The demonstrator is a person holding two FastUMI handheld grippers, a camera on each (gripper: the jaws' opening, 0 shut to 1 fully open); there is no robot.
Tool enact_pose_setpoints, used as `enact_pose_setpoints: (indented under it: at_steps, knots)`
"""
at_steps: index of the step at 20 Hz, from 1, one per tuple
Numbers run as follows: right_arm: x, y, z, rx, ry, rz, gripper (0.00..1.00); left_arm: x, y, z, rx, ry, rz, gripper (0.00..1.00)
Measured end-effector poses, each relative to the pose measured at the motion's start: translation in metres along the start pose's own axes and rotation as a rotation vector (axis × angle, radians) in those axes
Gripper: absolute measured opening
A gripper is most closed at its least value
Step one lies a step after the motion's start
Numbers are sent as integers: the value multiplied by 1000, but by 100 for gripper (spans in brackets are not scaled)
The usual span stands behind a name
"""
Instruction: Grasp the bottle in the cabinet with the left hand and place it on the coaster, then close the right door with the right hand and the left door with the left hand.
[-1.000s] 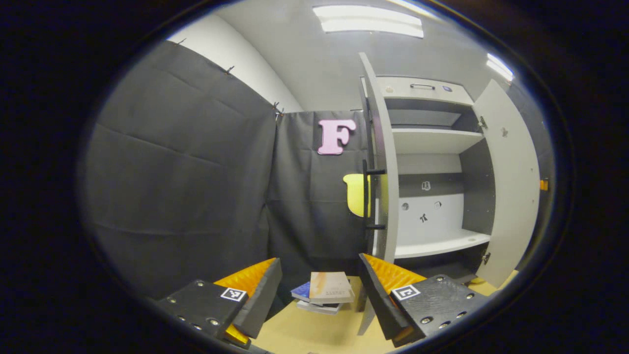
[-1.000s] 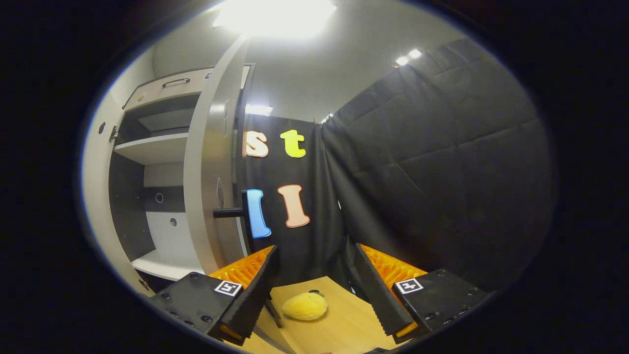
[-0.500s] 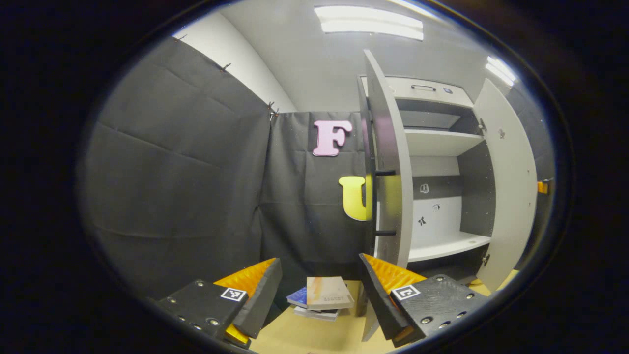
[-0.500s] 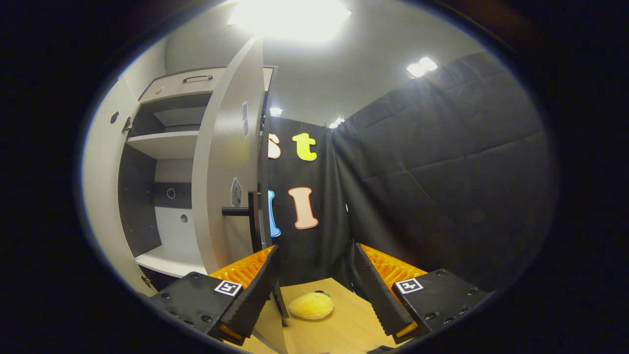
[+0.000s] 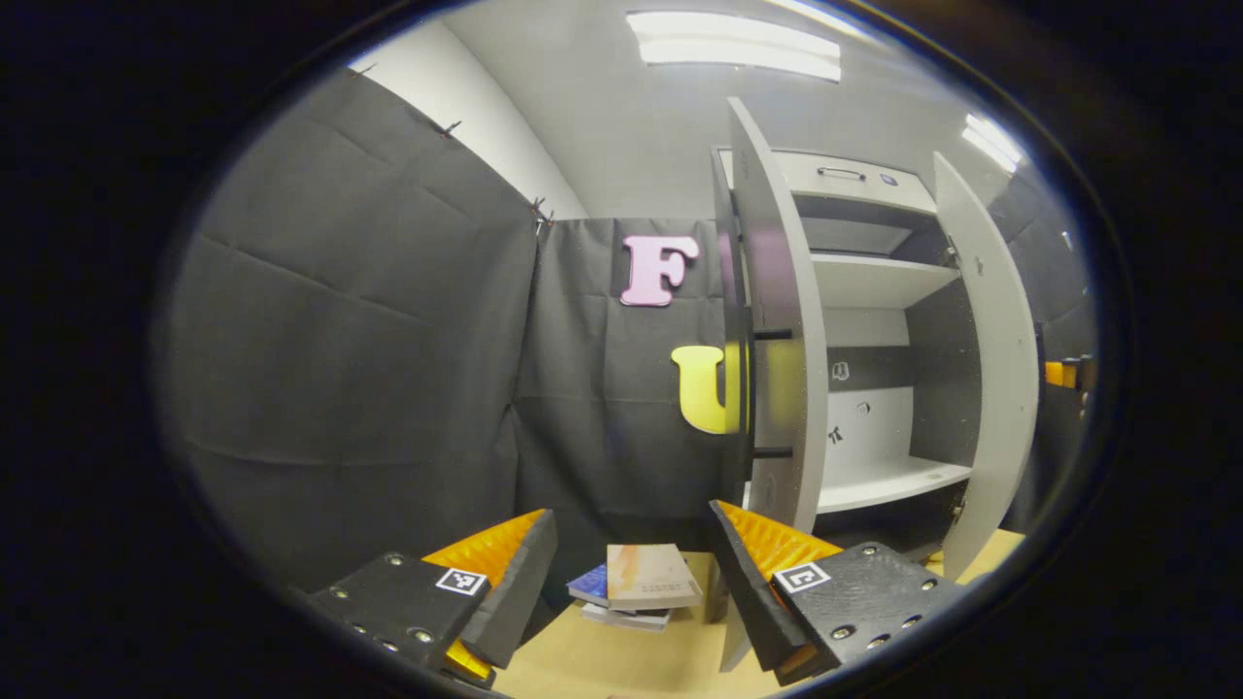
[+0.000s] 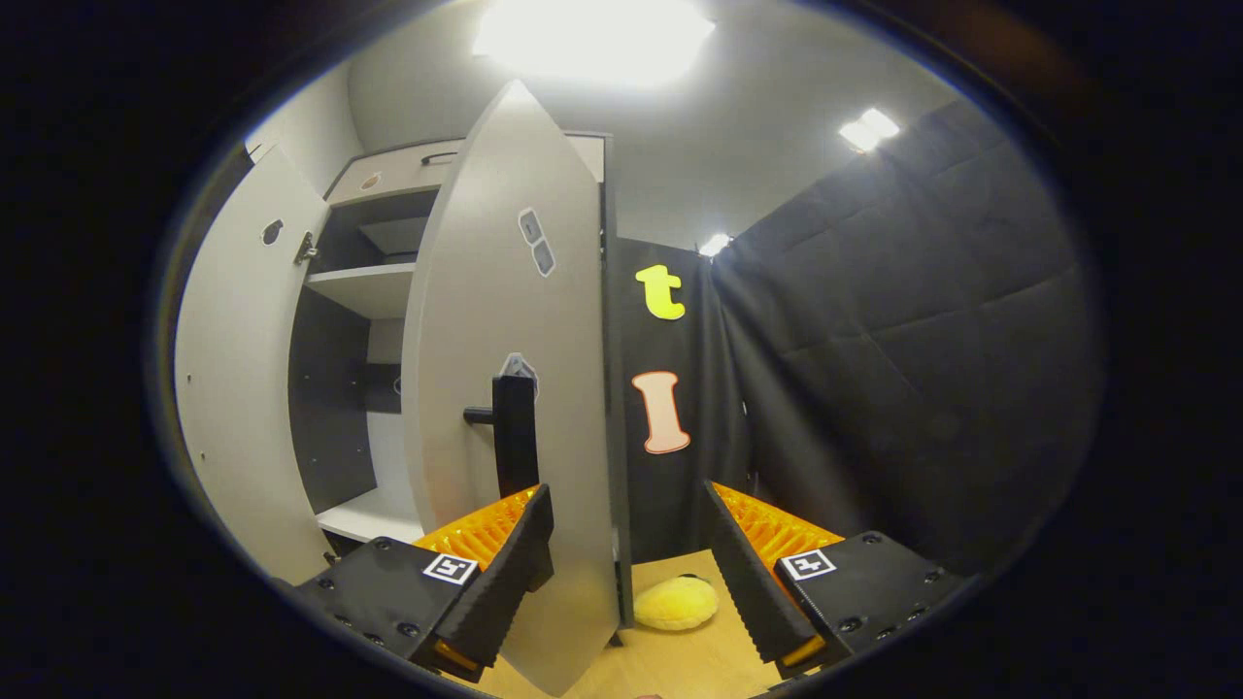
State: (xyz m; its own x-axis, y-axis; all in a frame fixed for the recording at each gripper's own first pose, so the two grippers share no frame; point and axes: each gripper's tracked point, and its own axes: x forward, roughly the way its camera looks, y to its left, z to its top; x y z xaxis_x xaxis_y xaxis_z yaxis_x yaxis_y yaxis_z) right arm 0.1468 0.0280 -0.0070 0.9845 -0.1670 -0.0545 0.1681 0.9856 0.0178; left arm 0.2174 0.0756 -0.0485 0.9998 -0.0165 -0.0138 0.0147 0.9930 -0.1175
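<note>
Two doors stand half-shut: the right door [image 6: 505,388], upright, its edge between my spread, empty right fingers [image 6: 505,573], and the left door [image 5: 782,330] just right of my spread left fingers [image 5: 748,573]; bottle unseen.

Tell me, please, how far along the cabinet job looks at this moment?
The cabinet shelves look bare, so the bottle seems already taken out; the coaster isn't visible to confirm. The right door is partly swung, with the open right tongs at its edge. The left door stands ajar beside the open left tongs. Both doors remain to be shut.
</note>
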Motion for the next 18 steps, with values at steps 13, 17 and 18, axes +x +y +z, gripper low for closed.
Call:
enact_pose_setpoints:
  at_steps: [13,17,18]
  knots:
    - [22,55,-13,-37,39,111,98,-12,41,-6,18,19,67,91]
    - [9,35,-8,-54,17,84,98,5,34,2,14,17,59,91]
    - [4,27,-9,-61,15,75,98,12,30,6,12,13,56,91]
